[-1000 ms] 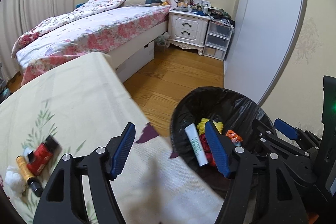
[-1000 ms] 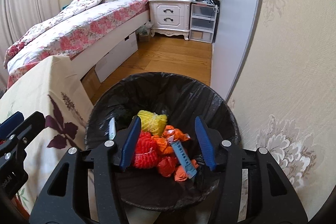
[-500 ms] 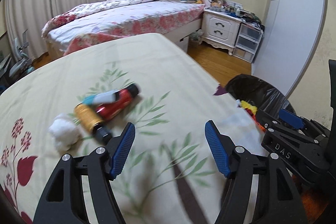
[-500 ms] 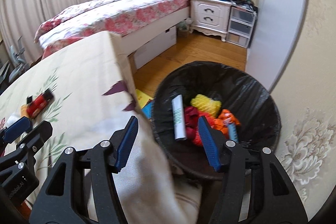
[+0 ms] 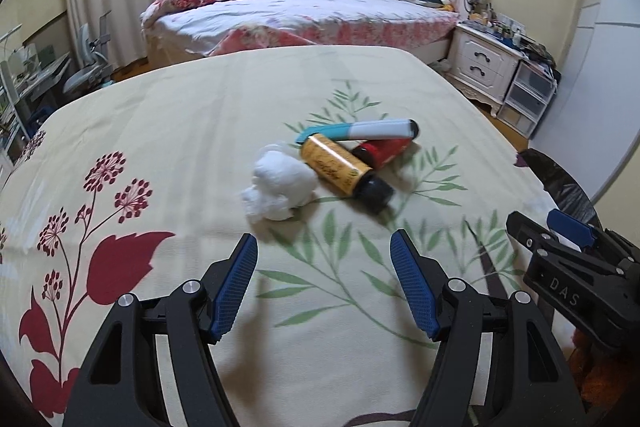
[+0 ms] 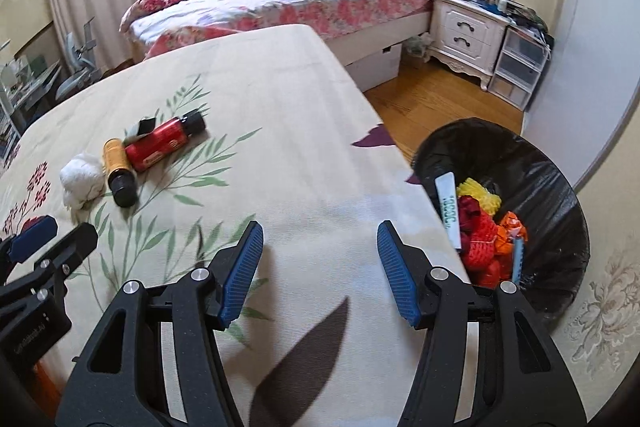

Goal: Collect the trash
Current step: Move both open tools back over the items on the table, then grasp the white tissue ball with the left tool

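**Both empty over the desk, four pieces of trash left**

Left hand-held gripper point(image 5: 323, 283) hangs over the floral cloth of the desk point(image 5: 168, 131), jaws wide, nothing between them. Right hand-held gripper point(image 6: 320, 269) is alongside, jaws at a middling gap and nothing in them either, just cloth below.

Ahead of the left one sits the pile: a white wad point(image 5: 278, 189), an amber bottle point(image 5: 340, 169) with a black cap, a red bottle point(image 5: 384, 151) behind it, and a blue-and-white tube point(image 5: 368, 131) lying across the back. All four are touching or nearly so. That's the trouble spot. Go for the amber bottle and a finger may clip the wad or nudge the red bottle. Both bottles lie on their sides, so a glancing touch could set one rolling, and the desk edge is not far off on the bin side. The wad looks soft; a shallow pinch might pull off only a tuft.

The bin point(image 6: 520, 155), black-lined, stands on the floor hard against the desk's right edge, already holding a white tube and red, yellow and orange scraps. Its rim sits below the desk top, so a release made too early would land the piece on the cloth or the floor.
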Action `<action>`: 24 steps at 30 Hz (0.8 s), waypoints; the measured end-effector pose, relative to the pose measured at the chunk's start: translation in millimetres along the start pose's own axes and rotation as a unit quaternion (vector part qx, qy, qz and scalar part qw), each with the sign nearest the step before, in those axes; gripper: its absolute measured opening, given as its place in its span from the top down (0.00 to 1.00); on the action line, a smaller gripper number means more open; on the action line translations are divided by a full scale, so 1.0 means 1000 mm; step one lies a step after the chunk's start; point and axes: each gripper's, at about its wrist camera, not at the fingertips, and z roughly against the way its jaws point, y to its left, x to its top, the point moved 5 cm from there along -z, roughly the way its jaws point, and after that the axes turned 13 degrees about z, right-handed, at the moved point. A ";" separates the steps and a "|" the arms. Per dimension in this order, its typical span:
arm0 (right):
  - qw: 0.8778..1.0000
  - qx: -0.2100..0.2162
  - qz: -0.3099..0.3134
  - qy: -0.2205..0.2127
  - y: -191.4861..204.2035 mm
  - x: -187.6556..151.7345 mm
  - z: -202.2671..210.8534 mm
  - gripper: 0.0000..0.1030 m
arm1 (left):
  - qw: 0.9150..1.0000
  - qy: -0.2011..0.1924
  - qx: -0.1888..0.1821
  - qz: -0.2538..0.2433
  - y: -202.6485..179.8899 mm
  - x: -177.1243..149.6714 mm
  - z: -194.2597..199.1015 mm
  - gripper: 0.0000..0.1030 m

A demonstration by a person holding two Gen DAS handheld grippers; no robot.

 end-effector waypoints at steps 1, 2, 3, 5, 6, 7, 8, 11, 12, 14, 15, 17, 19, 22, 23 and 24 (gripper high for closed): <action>1.000 0.002 0.002 0.001 0.002 0.001 0.000 0.42 | 1.000 -0.002 0.002 0.001 0.004 0.001 -0.001 0.35; 1.000 0.004 0.004 0.001 0.004 0.001 0.000 0.42 | 1.000 -0.002 0.004 0.003 0.006 0.003 -0.002 0.35; 1.000 0.005 0.006 0.002 0.006 0.002 0.000 0.42 | 1.000 -0.002 0.006 0.005 0.008 0.006 -0.004 0.35; 1.000 0.006 0.010 0.002 0.009 0.004 0.000 0.39 | 1.000 -0.001 0.008 0.010 0.012 0.011 -0.009 0.34; 1.000 0.007 0.012 0.002 0.010 0.005 -0.001 0.39 | 1.000 -0.002 0.010 0.012 0.014 0.014 -0.011 0.34; 1.000 0.008 0.013 0.003 0.010 0.006 -0.001 0.39 | 1.000 -0.003 0.012 0.013 0.015 0.017 -0.014 0.34; 1.000 0.010 0.014 0.003 0.011 0.007 -0.002 0.39 | 1.000 -0.002 0.013 0.014 0.016 0.020 -0.016 0.34; 1.000 0.013 0.017 0.002 0.016 0.011 -0.004 0.39 | 1.000 0.006 0.011 0.018 0.020 0.026 -0.025 0.34; 1.000 0.015 0.020 0.002 0.017 0.013 -0.005 0.39 | 1.000 0.013 0.006 0.024 0.022 0.027 -0.028 0.34; 1.000 0.017 0.024 0.002 0.022 0.016 -0.006 0.39 | 0.999 0.019 -0.002 0.031 0.026 0.028 -0.030 0.37; 0.999 0.019 0.027 0.003 0.024 0.017 -0.007 0.39 | 0.999 0.020 -0.003 0.032 0.028 0.029 -0.030 0.43; 0.999 0.021 0.031 0.003 0.028 0.020 -0.009 0.39 | 0.999 0.023 -0.005 0.026 0.028 0.029 -0.032 0.52; 0.999 0.024 0.034 0.002 0.032 0.022 -0.010 0.39 | 0.999 0.026 -0.012 0.024 0.028 0.028 -0.032 0.59; 0.999 0.028 0.040 0.001 0.038 0.026 -0.011 0.39 | 0.999 0.022 -0.013 0.019 0.027 0.026 -0.028 0.65; 0.999 0.030 0.043 0.001 0.041 0.027 -0.011 0.39 | 1.000 0.021 -0.014 0.019 0.028 0.026 -0.027 0.67; 0.998 0.032 0.046 0.000 0.044 0.028 -0.011 0.39 | 1.000 0.020 -0.013 0.019 0.029 0.026 -0.027 0.67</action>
